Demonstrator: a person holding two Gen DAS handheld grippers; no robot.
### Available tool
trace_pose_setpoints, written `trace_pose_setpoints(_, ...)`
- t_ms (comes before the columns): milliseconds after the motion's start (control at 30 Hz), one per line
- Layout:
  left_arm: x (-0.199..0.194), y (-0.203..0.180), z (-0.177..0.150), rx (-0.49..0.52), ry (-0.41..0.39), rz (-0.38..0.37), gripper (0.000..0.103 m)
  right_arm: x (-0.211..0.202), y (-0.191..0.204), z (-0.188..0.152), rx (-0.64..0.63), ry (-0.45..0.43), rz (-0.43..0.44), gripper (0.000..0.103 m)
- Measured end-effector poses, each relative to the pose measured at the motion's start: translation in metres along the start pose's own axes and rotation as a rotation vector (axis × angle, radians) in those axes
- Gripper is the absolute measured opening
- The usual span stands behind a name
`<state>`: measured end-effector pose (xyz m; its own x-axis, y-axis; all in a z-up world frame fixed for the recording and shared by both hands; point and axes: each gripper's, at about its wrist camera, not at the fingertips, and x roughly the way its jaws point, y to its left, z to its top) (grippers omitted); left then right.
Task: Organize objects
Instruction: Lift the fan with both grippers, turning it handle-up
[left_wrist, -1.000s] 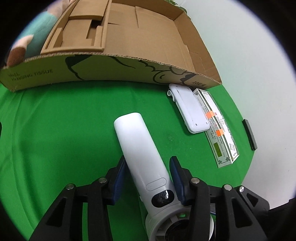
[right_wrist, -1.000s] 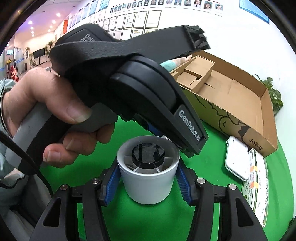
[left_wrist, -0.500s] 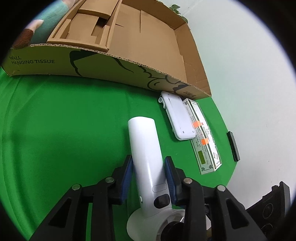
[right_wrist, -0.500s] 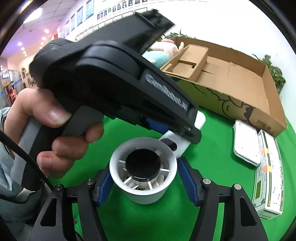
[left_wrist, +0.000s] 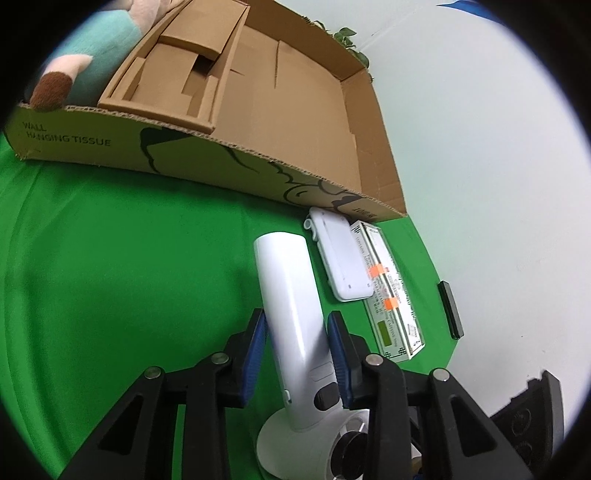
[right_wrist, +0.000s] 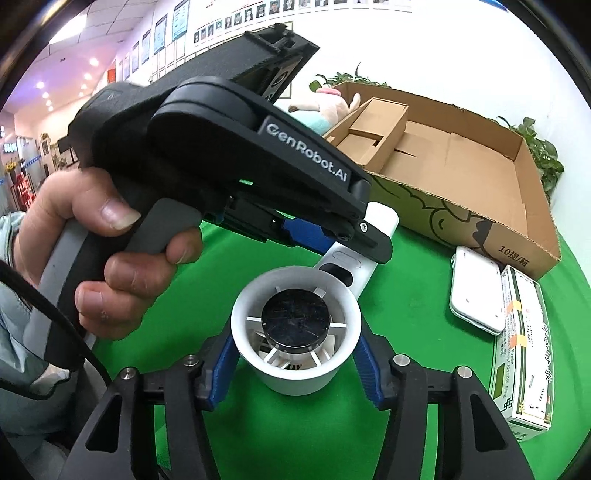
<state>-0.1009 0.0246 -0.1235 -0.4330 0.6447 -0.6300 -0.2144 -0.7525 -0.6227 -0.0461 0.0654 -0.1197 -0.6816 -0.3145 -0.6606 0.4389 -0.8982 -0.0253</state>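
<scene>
A white handheld fan lies on the green cloth, its long handle (left_wrist: 284, 291) pointing toward the cardboard box (left_wrist: 295, 122). My left gripper (left_wrist: 297, 350) is shut on the handle, with a blue pad against each side. In the right wrist view the fan's round head (right_wrist: 295, 321) faces the camera. My right gripper (right_wrist: 295, 369) is closing its jaws on that head, and both pads touch its rim. A person's hand (right_wrist: 110, 240) holds the left tool just above the fan.
The open cardboard box (right_wrist: 461, 166) holds a smaller cardboard insert (left_wrist: 173, 74). Beside its corner lie a white case (left_wrist: 341, 258) and a green-and-white carton (left_wrist: 391, 302). A black bar (left_wrist: 450, 310) sits past the cloth's edge, and a plush toy (left_wrist: 92, 48) lies behind the box.
The left jaws have closed from a wide gap onto the fan's handle. The right jaws spread a little off the head, then came back in. Both views have rolled slightly.
</scene>
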Motion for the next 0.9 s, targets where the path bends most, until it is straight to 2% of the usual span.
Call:
trace_pose_setpoints(100,-0.001,-0.002,0.002,-0.002,-0.008,-0.022,0.029,0.0,-0.013,-0.001,0.09,0.014,0.063,0.056)
trace_pose_setpoints(300,-0.006,-0.004,0.004,-0.011,-0.03,-0.061,0.027,-0.003,-0.039,-0.003,0.241,-0.022,0.202,0.064)
trace_pose_setpoints(467,-0.011,-0.004,0.005,-0.013,-0.049,-0.105,0.027,-0.006,-0.067,-0.007,0.388,-0.067,0.315,0.065)
trace_pose_setpoints(667,-0.012,-0.002,0.006,-0.014,-0.052,-0.141,0.027,0.003,-0.066,-0.006,0.369,-0.033,0.277,0.065)
trace_pose_setpoints(900,-0.013,0.002,0.007,-0.021,-0.057,-0.185,0.027,0.002,-0.058,-0.002,0.32,-0.037,0.224,0.063)
